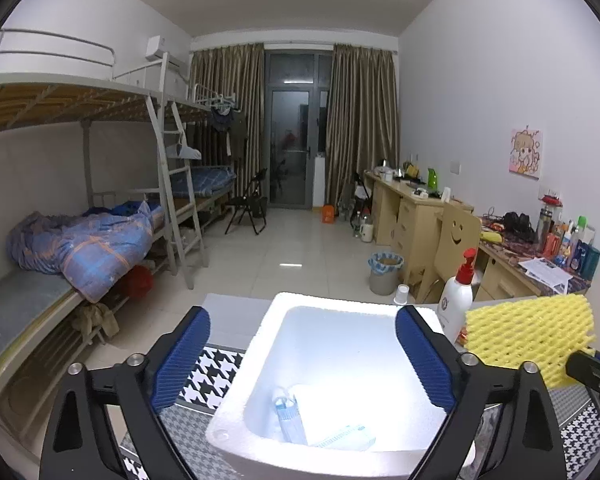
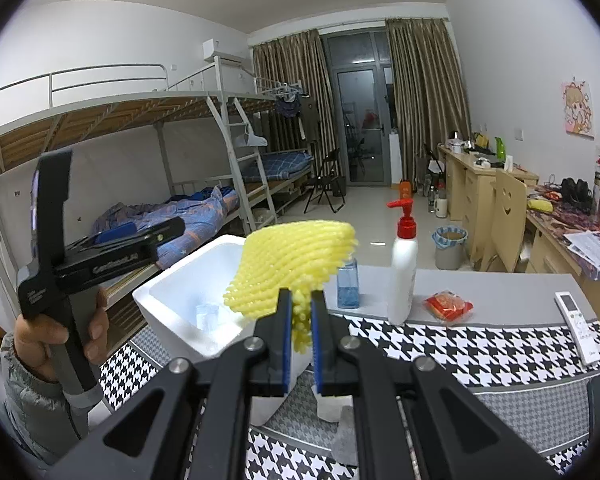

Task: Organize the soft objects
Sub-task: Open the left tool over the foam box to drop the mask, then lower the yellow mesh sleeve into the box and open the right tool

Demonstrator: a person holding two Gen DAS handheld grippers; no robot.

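A white foam box (image 1: 268,320) stands on the houndstooth cloth. In its bottom lie a folded blue face mask (image 1: 290,416) and a white soft pad (image 1: 364,404). My left gripper (image 1: 302,320) hangs open above the box, its blue pads wide apart with nothing between them. In the right wrist view a hand (image 2: 40,332) holds it to the left of the foam box (image 2: 172,280). My right gripper (image 2: 302,300) is shut on a yellow foam net (image 2: 296,256), held up at the box's right rim. The yellow net (image 1: 528,336) also shows right of the left gripper.
On the grey tabletop behind the box stand a white pump bottle (image 2: 402,272) and a small blue bottle (image 2: 348,284). A red packet (image 2: 448,304) and a white remote (image 2: 576,320) lie further right. Bunk beds line the left wall, desks the right.
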